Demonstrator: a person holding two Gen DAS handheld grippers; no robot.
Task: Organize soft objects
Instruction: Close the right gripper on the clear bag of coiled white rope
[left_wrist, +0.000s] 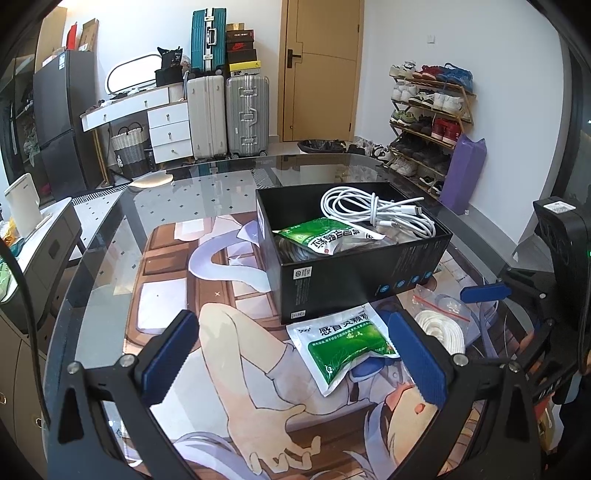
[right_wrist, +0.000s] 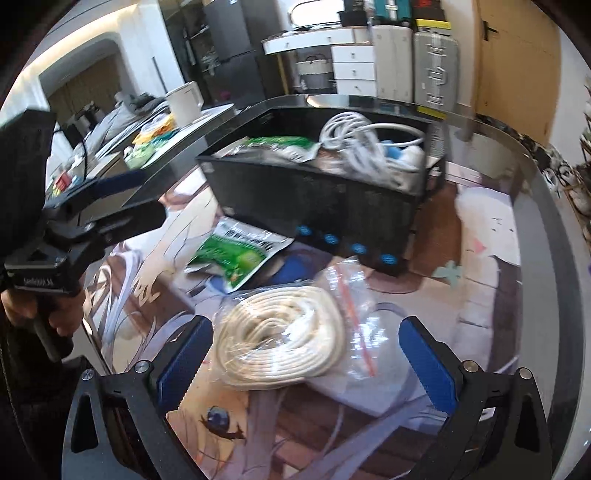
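A black box (left_wrist: 354, 273) stands on the glass table and holds a white cable (left_wrist: 373, 210) and a green-and-white sachet (left_wrist: 325, 236). A second green-and-white sachet (left_wrist: 343, 345) lies flat in front of the box, between the fingers of my open left gripper (left_wrist: 295, 354). A clear zip bag with a coiled cream rope (right_wrist: 284, 332) lies to its right, between the fingers of my open right gripper (right_wrist: 306, 365). The box (right_wrist: 317, 199) and the loose sachet (right_wrist: 236, 254) also show in the right wrist view. Both grippers are empty.
The table carries an anime print mat (left_wrist: 229, 332) under glass. Suitcases (left_wrist: 225, 114), a white drawer desk (left_wrist: 162, 122) and a shoe rack (left_wrist: 428, 114) stand beyond it. A side counter (left_wrist: 33, 236) with clutter is at the left.
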